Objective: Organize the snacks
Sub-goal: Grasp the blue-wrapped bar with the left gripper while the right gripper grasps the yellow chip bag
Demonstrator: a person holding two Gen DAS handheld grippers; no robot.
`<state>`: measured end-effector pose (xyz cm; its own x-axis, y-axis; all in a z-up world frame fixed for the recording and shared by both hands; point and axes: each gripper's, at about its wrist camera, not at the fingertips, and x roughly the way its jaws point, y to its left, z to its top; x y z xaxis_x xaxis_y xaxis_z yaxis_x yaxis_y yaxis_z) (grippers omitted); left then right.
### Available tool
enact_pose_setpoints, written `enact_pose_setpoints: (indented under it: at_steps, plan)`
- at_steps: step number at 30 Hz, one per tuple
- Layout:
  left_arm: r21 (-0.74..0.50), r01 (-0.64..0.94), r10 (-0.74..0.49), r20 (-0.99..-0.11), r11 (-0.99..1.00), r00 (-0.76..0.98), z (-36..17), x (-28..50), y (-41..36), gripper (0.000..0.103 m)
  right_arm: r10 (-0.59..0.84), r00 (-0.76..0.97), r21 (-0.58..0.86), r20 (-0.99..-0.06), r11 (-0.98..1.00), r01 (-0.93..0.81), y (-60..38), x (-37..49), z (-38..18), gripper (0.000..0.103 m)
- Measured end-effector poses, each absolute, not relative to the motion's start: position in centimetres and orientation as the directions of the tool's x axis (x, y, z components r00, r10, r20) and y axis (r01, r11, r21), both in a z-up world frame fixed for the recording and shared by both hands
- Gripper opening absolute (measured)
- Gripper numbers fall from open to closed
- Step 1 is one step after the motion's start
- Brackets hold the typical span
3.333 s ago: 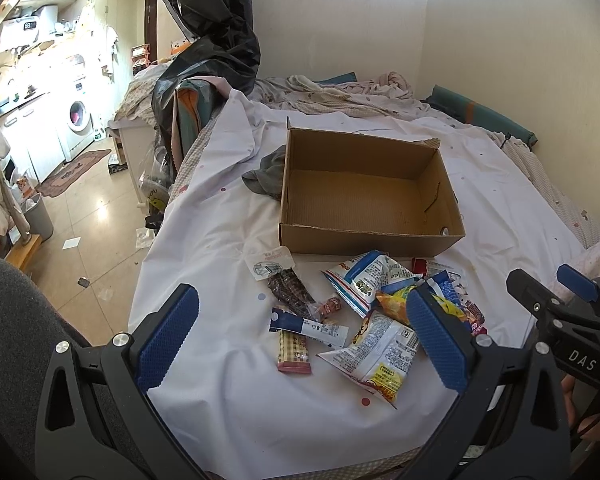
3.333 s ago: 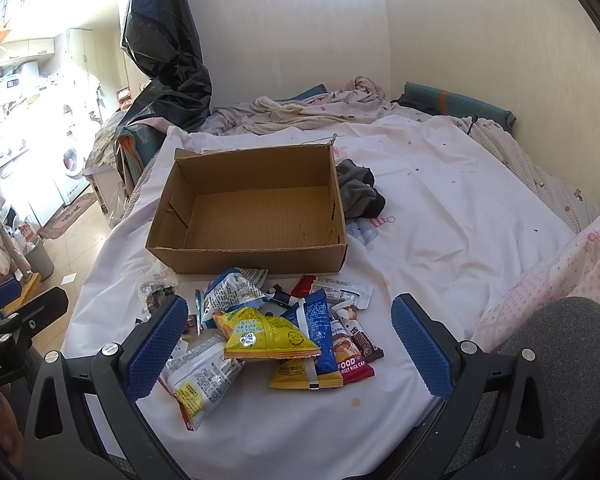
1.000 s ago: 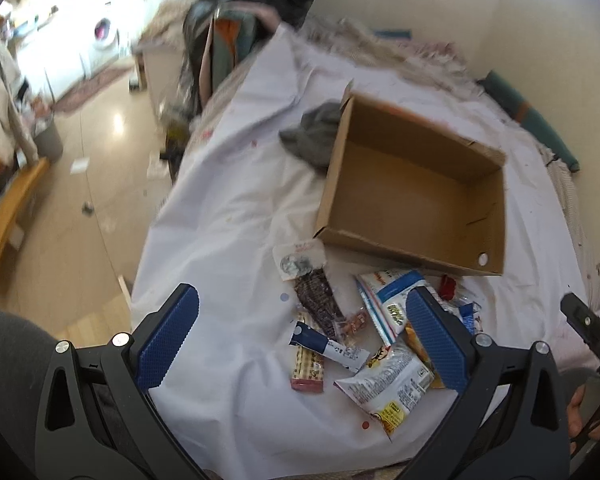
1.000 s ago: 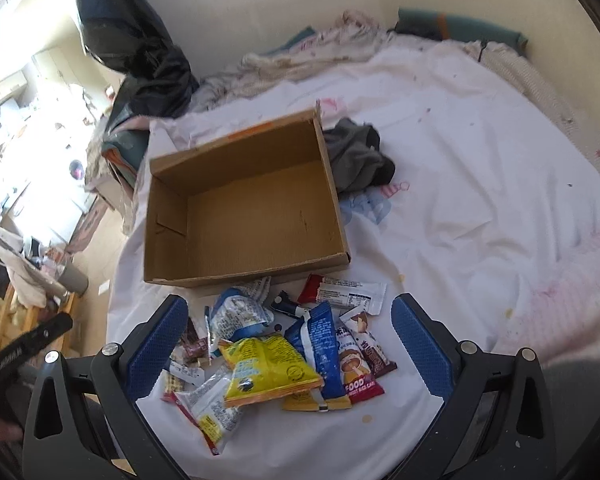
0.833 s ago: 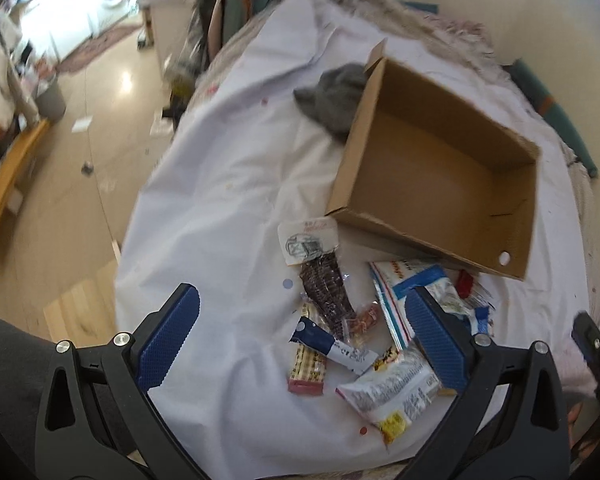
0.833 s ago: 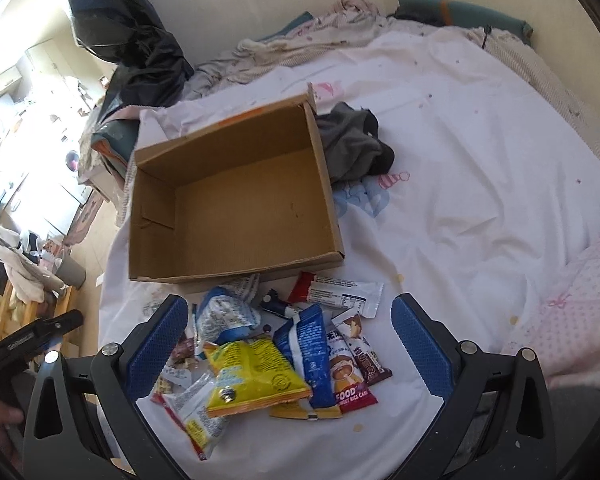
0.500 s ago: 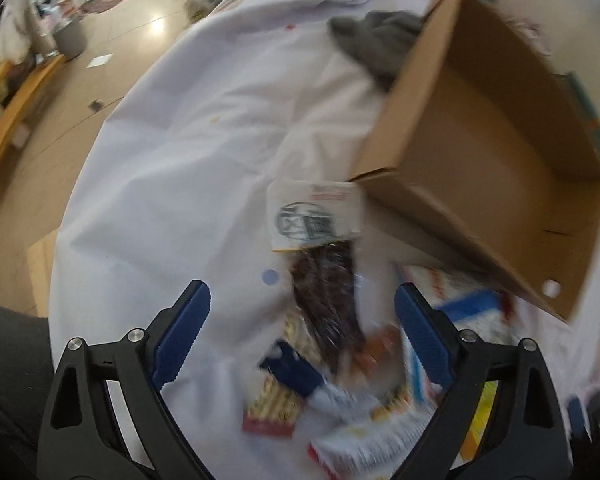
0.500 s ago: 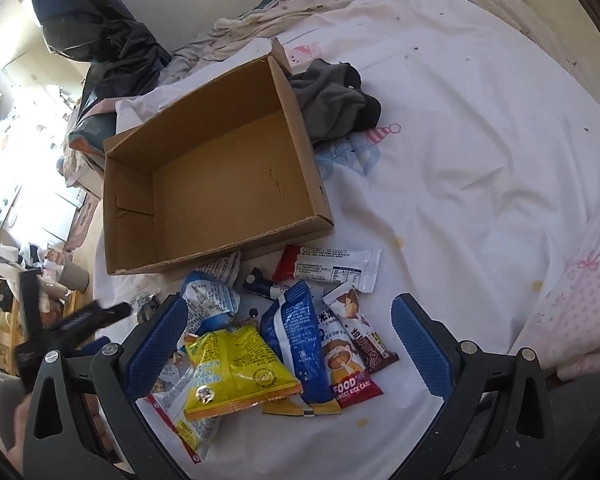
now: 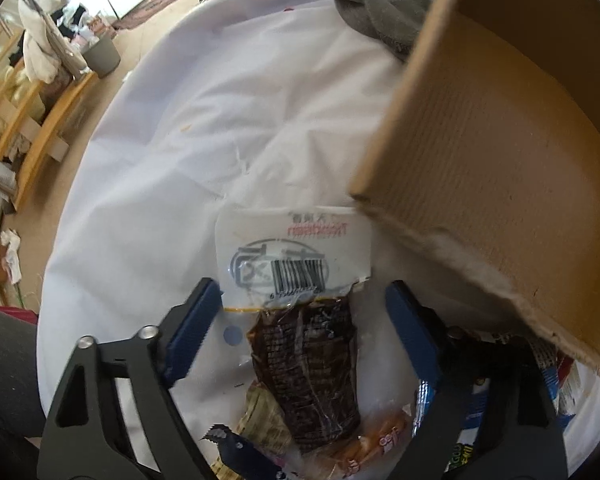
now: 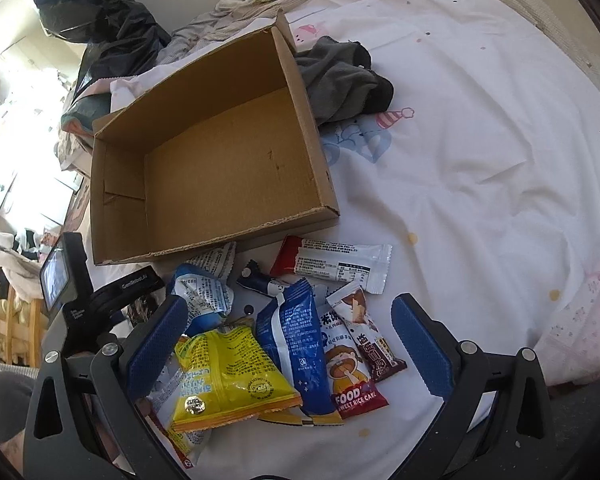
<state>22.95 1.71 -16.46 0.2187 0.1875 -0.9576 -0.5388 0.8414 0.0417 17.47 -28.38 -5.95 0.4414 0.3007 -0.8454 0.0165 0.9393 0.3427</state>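
Observation:
A dark brown snack packet [image 9: 312,364] with a white barcode header lies on the white sheet [image 9: 204,128], just off the corner of an empty cardboard box [image 9: 480,160]. My left gripper [image 9: 304,320] points down over it with its jaws closing; the packet lies between the blue pads [image 9: 196,328], which do not press on it. In the right wrist view the box [image 10: 220,160] stands behind a pile of snacks: a yellow bag [image 10: 228,376], a blue bag [image 10: 296,344], a rice cake packet [image 10: 352,380] and a white bar [image 10: 340,264]. My right gripper [image 10: 288,344] hovers open above them.
A grey cloth [image 10: 340,80] lies against the box's far right side. A black bag [image 10: 112,32] and rumpled bedding sit behind the box. The left gripper's body with its small screen [image 10: 56,276] reaches in at the pile's left edge. The bed's left edge drops to the floor [image 9: 32,140].
My left gripper has dropped steeply towards the dark brown packet, and its jaws have narrowed around it. My right gripper has sunk a little closer to the pile and stays wide.

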Motion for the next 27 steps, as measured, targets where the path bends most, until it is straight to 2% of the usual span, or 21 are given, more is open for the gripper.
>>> enact_pose_setpoints:
  at_steps: [2,11,27]
  plan:
    - [0.045,-0.536,0.198,-0.953,0.843,0.231,-16.2,23.2,1.5,0.064,0.308,0.437,0.353,-0.845,0.935,0.023,-28.5,17.5,-6.1,0.103]
    - [0.004,-0.528,0.183,-0.940,0.849,0.289,-13.8,21.6,2.1,0.061,0.308,0.437,0.357,-0.845,0.933,0.032,-28.6,17.3,-6.0,0.103]
    - [-0.110,-0.472,0.192,-0.816,0.875,0.546,-4.0,14.8,2.1,0.060,0.303,0.485,0.370,-0.820,0.928,0.048,-29.4,16.4,-5.0,0.103]
